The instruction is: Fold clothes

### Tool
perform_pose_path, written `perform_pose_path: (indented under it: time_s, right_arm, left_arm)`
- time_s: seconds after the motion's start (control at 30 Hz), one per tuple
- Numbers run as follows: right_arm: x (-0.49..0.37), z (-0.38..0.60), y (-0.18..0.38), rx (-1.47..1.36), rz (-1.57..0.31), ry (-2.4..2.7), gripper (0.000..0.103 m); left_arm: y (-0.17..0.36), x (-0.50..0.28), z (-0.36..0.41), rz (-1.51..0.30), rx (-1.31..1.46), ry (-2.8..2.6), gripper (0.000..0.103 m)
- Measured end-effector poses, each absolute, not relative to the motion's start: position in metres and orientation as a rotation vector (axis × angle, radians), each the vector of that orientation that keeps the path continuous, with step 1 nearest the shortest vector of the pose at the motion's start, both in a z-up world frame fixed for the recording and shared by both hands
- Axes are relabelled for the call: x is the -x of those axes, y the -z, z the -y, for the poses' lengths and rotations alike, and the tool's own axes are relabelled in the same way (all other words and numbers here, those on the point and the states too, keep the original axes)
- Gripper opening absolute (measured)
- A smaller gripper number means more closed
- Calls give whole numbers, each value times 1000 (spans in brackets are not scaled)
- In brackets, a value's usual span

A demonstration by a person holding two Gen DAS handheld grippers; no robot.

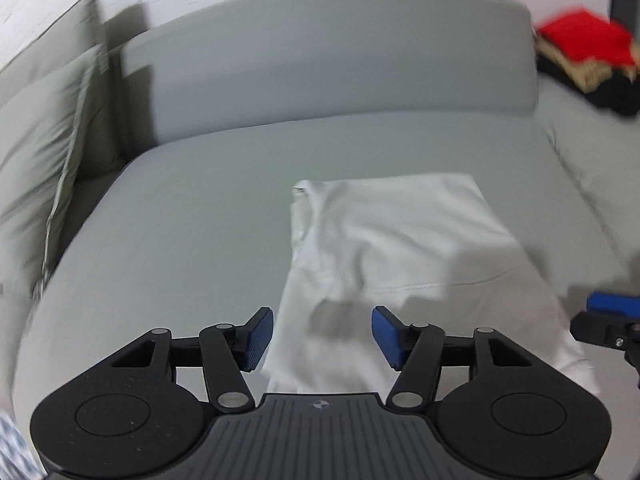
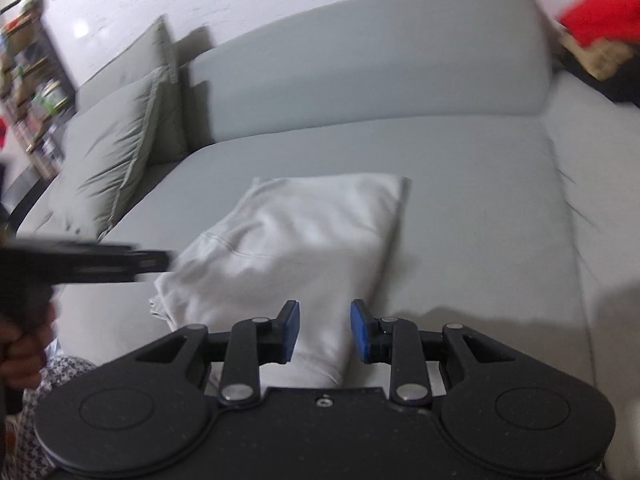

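Grey sofa bears folded white garment, green cushions.

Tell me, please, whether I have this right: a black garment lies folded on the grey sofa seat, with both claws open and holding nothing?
One detail is wrong: the garment is white, not black, as the right wrist view shows plainly. The rest stands: it lies folded on the grey sofa seat, and the left claw and right claw are open and hold nothing.

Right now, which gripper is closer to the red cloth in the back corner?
Right. The right gripper hovers over the white garment's edge on the red cloth's side; the left gripper hovers over the opposite edge.
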State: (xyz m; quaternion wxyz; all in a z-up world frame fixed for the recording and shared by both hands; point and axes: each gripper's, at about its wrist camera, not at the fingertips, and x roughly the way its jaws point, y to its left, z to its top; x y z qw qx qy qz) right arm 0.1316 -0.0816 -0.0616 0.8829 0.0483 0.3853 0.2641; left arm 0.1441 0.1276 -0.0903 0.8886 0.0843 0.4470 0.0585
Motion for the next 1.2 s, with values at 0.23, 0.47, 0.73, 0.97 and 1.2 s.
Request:
perform_pose_path:
  time_s: [0.23,0.47,0.73,0.97,1.2]
  right_arm:
    - [-126,49,95,136,-853,-600,28]
    - [-112,116,73,-83,-922,-545,29]
    - [-180,110,86,-472,-894,-571,6]
    - [-254,82,155,-649,-1042,-618,0]
    - [-271,162,147,-816,-828,-284,4]
  left_arm:
    - [116,-146,-161,-1087,-177,-243,66]
    - [78,-90,-192,-910,-132,-256,57]
    - [81,-147,-162,-790,-84,-60,57]
    - [136,-202,-210,-928,146,-144,59]
    - [85,-182,-236,-748,242,-131,41]
